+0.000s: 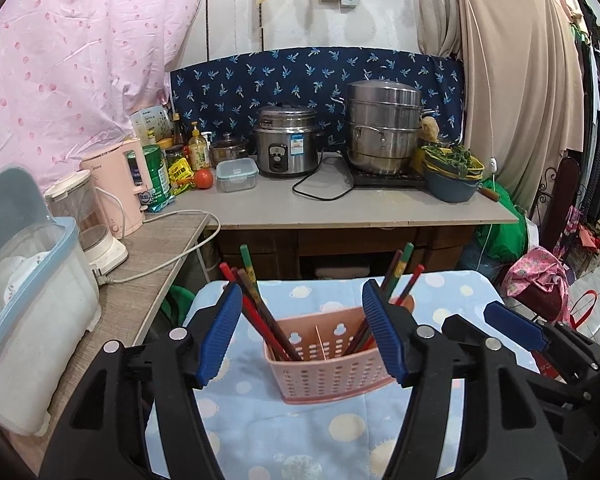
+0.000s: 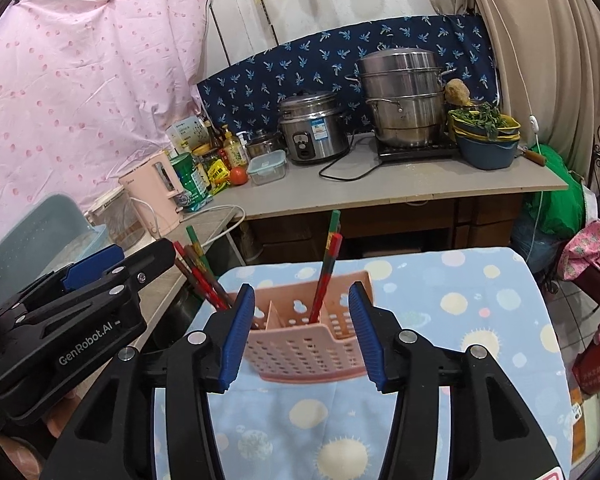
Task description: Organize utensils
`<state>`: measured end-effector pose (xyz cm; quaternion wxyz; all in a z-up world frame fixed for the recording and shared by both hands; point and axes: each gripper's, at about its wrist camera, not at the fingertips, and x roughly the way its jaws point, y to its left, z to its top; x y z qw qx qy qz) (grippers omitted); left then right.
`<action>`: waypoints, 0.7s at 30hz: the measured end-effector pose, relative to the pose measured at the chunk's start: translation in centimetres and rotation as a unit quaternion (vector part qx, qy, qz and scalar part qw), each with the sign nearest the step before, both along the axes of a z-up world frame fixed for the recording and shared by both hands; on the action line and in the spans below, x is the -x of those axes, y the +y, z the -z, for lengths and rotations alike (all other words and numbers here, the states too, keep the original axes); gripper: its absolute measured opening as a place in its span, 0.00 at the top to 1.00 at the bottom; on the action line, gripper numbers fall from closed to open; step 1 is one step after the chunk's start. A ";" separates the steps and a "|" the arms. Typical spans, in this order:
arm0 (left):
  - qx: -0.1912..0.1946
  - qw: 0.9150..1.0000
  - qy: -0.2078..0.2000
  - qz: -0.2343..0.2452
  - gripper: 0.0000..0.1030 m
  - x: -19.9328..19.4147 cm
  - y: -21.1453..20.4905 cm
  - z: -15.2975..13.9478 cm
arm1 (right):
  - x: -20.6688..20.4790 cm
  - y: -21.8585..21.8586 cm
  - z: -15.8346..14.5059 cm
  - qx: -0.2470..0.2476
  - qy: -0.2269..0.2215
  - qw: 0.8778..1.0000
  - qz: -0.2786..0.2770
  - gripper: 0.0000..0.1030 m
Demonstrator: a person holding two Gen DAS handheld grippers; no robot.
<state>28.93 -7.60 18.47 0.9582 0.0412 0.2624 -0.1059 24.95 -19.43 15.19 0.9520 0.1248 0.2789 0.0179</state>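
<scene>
Right wrist alone shows the pink holder's (image 2: 300,344) divider (image 2: 274,314); both grippers (image 1: 300,332) (image 2: 300,332) gape empty.

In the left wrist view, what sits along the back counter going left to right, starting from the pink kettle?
Pink kettle → green can → tomato → clear lidded container → rice cooker → stacked steel steamer → bowls of greens.

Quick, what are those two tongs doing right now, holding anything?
Left tongs: open, holding nothing, hovering near the pink utensil basket.
Right tongs: open, holding nothing, also near the basket with its chopsticks.
</scene>
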 end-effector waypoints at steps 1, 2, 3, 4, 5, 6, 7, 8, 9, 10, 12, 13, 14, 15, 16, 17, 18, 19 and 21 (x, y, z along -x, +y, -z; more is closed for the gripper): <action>-0.001 1.000 0.003 0.000 0.42 0.4 0.0 0.2 | 0.3 0.1 0.1 0.002 0.003 1.000 0.002 0.52; -0.003 1.000 0.004 0.000 0.42 0.8 0.1 0.4 | 0.7 0.1 0.3 0.004 0.005 1.000 0.004 0.52; -0.005 1.000 0.005 -0.002 0.42 1.1 0.0 0.6 | 1.0 0.1 0.4 0.006 0.008 1.000 0.005 0.52; -0.007 1.000 0.008 -0.003 0.41 1.5 0.1 0.8 | 1.3 0.2 0.6 0.009 0.011 1.000 0.008 0.52; -0.008 1.000 0.010 -0.003 0.40 1.8 0.1 1.1 | 1.7 0.2 0.8 0.011 0.015 1.000 0.011 0.52; -0.009 1.000 0.012 -0.005 0.38 2.0 0.2 1.4 | 2.0 0.2 1.0 0.012 0.017 1.000 0.013 0.52; -0.009 1.000 0.014 -0.006 0.37 2.4 0.2 1.6 | 2.3 0.3 1.2 0.012 0.020 1.000 0.014 0.52; -0.010 1.000 0.016 -0.005 0.37 2.7 0.3 1.9 | 2.6 0.3 1.5 0.012 0.024 1.000 0.014 0.52; -0.011 1.000 0.018 -0.006 0.36 3.0 0.4 2.1 | 2.8 0.4 1.6 0.013 0.027 0.999 0.014 0.52; -0.012 1.000 0.020 -0.007 0.36 3.3 0.4 2.4 | 3.1 0.5 1.9 0.014 0.031 0.999 0.014 0.52; -0.013 1.000 0.025 -0.009 0.34 3.7 0.6 2.8 | 3.6 0.7 2.3 0.020 0.036 0.999 0.015 0.52; -0.013 0.999 0.028 -0.010 0.32 4.0 0.7 3.1 | 3.9 0.8 2.5 0.022 0.038 0.999 0.016 0.52; -0.013 0.999 0.029 -0.011 0.32 4.2 0.9 3.3 | 4.1 0.9 2.7 0.025 0.040 0.999 0.016 0.52; -0.014 0.999 0.031 -0.013 0.30 4.4 1.0 3.5 | 4.4 1.0 2.9 0.028 0.041 0.999 0.018 0.49; -0.014 0.999 0.033 -0.015 0.30 4.6 1.1 3.8 | 4.6 1.0 3.1 0.030 0.042 0.998 0.019 0.48; -0.015 0.999 0.036 -0.017 0.29 4.8 1.3 4.0 | 4.9 1.0 3.3 0.032 0.044 0.998 0.021 0.46; -0.016 0.999 0.038 -0.018 0.29 4.9 1.4 4.2 | 5.1 1.0 3.4 0.034 0.045 0.998 0.022 0.44; -0.016 0.999 0.041 -0.019 0.28 5.1 1.5 4.4 | 5.3 1.0 3.6 0.036 0.045 0.998 0.024 0.42; -0.017 0.999 0.046 -0.021 0.27 5.5 1.6 5.0 | 5.7 1.1 3.9 0.041 0.047 0.998 0.027 0.37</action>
